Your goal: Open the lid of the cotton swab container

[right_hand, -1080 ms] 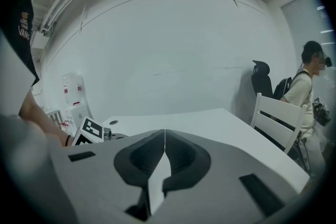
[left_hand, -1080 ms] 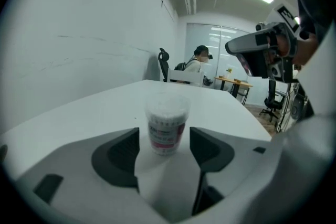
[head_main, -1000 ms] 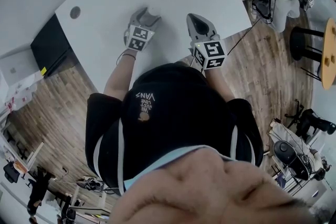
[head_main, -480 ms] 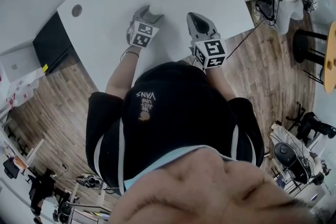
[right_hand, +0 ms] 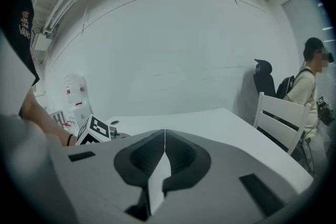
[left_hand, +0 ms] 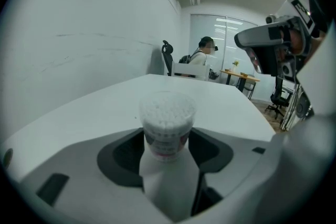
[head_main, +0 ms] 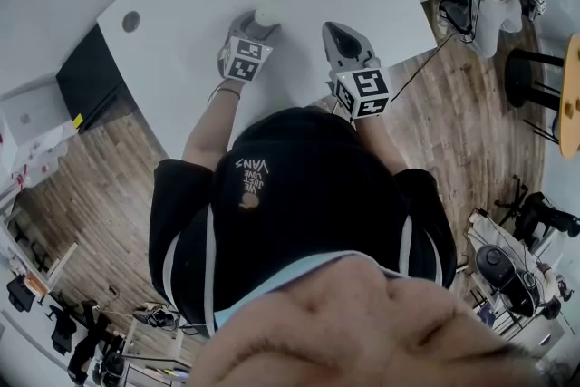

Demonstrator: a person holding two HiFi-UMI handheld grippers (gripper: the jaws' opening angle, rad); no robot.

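The cotton swab container [left_hand: 167,120] is a small clear tub packed with white swabs, its lid on, standing on the white table [left_hand: 94,113]. My left gripper [left_hand: 167,139] has its jaws against both sides of the tub's lower part, shut on it. From the head view the container [head_main: 268,15] shows as a white disc at the tips of the left gripper [head_main: 261,23]. My right gripper [head_main: 337,32] hovers over the table to the right of it. In the right gripper view the right gripper [right_hand: 164,134] is shut, jaws meeting with nothing between them.
The table's right edge [head_main: 426,23] runs close beside the right gripper. A round cable hole [head_main: 130,21] sits at the table's left. A white chair [right_hand: 278,113] and a seated person [right_hand: 310,86] are beyond the table's far end. A white wall runs along the far side.
The left gripper has swung slightly to the right and its jaws have drawn in on the container, whose top now shows plainly at the tips. The right gripper has stayed put.
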